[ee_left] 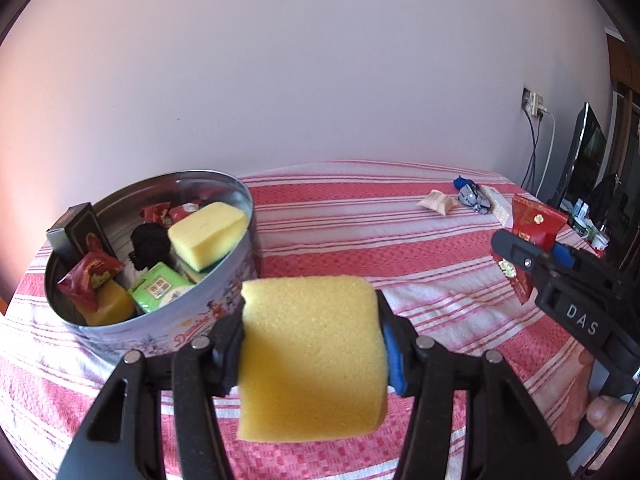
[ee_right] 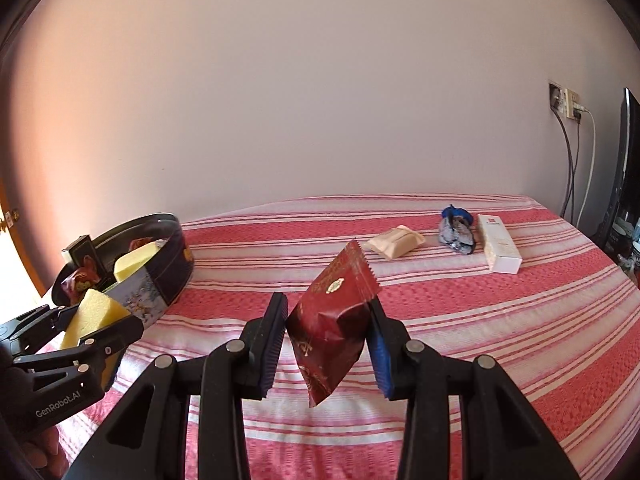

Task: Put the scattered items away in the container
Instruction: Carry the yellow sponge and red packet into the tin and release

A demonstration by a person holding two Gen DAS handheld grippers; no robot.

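The left fingers [ee_left: 240, 344] are pinching a yellow sponge [ee_left: 312, 356] near the round tin [ee_left: 240, 280], while the right fingers [ee_right: 378, 350] are pinching a red packet [ee_right: 332, 324] above the striped bed [ee_right: 480, 320]; three items are lying far right.

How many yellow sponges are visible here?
3: one in the left gripper, two in the tin: one at its far side, one at the near wall. More may be buried under the snacks.

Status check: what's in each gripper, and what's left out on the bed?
Left gripper shut on yellow sponge, beside tin. Right gripper shut on red packet. Beige packet, crumpled wrapper, white box still out. Path clear.
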